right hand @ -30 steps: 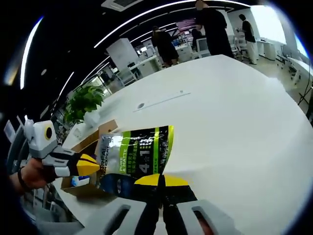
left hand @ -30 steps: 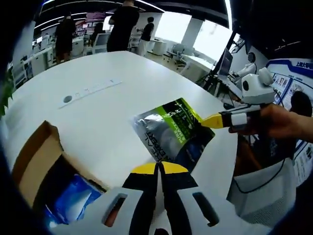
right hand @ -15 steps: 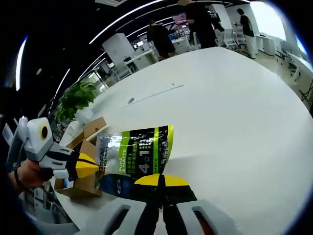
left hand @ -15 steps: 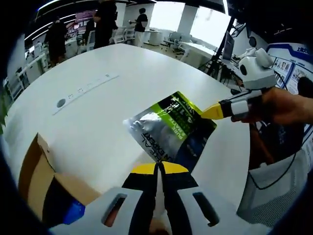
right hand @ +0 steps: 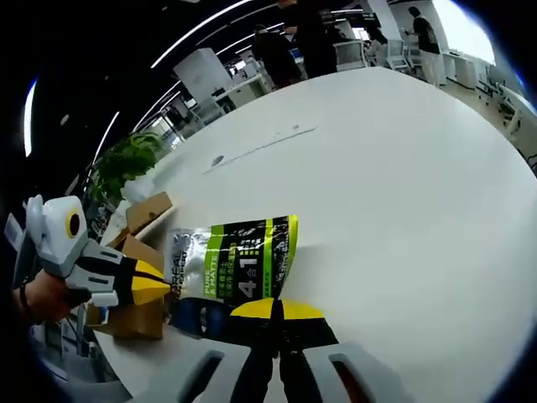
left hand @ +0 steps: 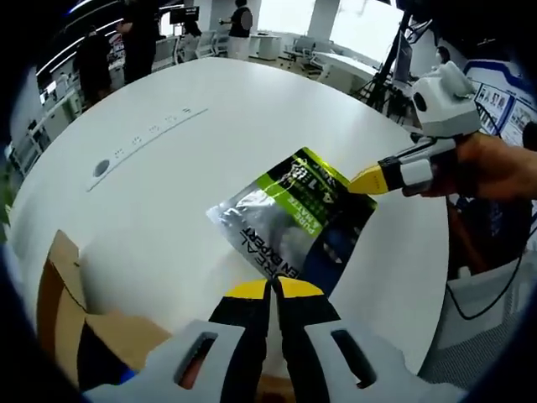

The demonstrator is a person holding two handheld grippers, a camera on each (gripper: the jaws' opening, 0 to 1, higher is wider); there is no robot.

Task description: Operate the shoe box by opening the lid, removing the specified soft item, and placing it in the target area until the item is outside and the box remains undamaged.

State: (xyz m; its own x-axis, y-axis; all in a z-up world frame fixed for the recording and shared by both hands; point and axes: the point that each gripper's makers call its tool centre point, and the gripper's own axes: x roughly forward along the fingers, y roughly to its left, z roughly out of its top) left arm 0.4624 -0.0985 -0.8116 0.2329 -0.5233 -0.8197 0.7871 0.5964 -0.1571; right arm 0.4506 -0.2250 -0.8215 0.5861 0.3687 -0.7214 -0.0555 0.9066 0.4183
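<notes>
A silver, green and black soft pouch [left hand: 294,218] hangs flat, low over the white table [left hand: 168,193], casting a shadow on it. My left gripper [left hand: 270,290] is shut with the pouch's near edge at its yellow tips. The right gripper [left hand: 369,180] comes in from the right and pinches the pouch's far corner. In the right gripper view the pouch [right hand: 235,264] runs down into my shut right gripper [right hand: 273,309], and the left gripper [right hand: 155,284] touches its left edge. The open cardboard shoe box [left hand: 63,302] sits lower left, with something blue inside [left hand: 126,378]; the box [right hand: 138,243] lies behind the left gripper.
A flush socket strip [left hand: 147,141] crosses the table's far side. The table's curved edge [left hand: 424,277] lies close on the right, with chairs and floor beyond. A potted plant [right hand: 122,168] stands past the box. People stand at desks far off.
Both grippers have carried the pouch farther from the box and lower toward the table. The box has slid toward the lower left edge of the left gripper view. Both grips are unchanged.
</notes>
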